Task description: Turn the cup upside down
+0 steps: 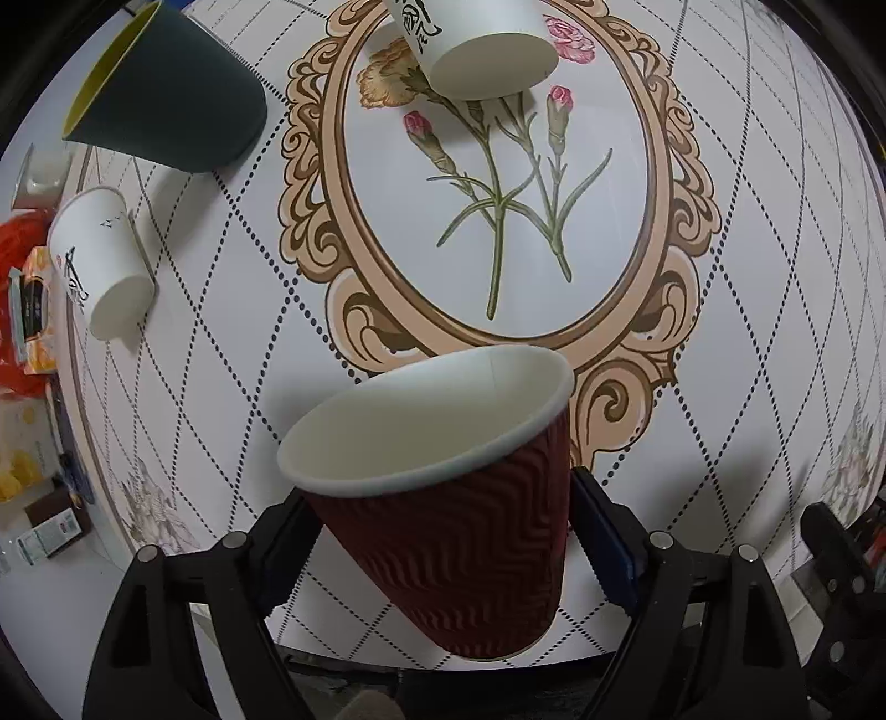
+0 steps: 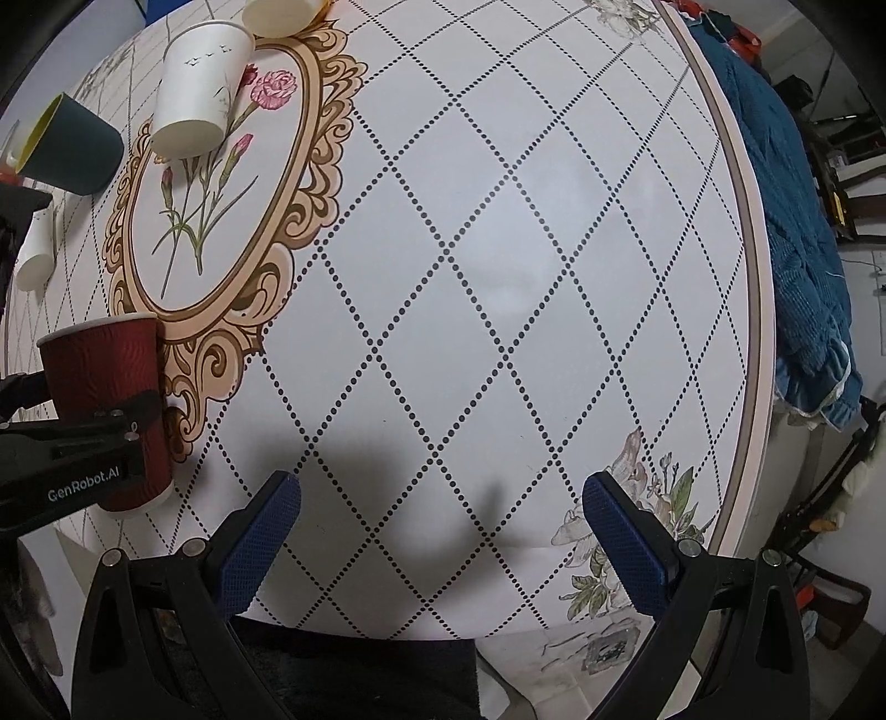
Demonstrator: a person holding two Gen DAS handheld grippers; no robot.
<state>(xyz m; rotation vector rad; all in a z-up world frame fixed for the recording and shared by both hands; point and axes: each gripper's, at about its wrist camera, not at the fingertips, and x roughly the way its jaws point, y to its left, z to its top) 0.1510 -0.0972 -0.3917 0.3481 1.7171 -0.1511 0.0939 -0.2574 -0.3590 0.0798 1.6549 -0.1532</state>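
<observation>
Left claw (image 1: 443,531) is clamped on the red ripple-walled paper cup (image 1: 443,498), one finger on each flank of the body below the rim. The grip sits low on the wall, probably so the rolled lip stays free to meet the worktop (image 2: 498,277) when the cup goes over.

From the right wrist view the cup's base looks at or just above the worktop near its close edge, beside the foot of the printed oval frame (image 1: 498,343); I cannot tell whether it is touching. Mouth faces up, white inside visible and empty, so the turn-over is not yet done. An empty cup means nothing spills on rotation.

Right claw (image 2: 440,531) hangs over bare patterned worktop, fingers spread wide, nothing between them. It is well apart from the cup, seemingly parked clear to leave room for the left wrist to roll.

Other cups sit farther back: a dark teal one (image 1: 166,94) mouth up, and two white paper ones (image 1: 102,260) (image 1: 482,50) whose closed flat ends show nearest the camera. They seem upturned already, though the fisheye makes that uncertain.

Judgement: lift slightly, roll the wrist, set the rim down flat.
</observation>
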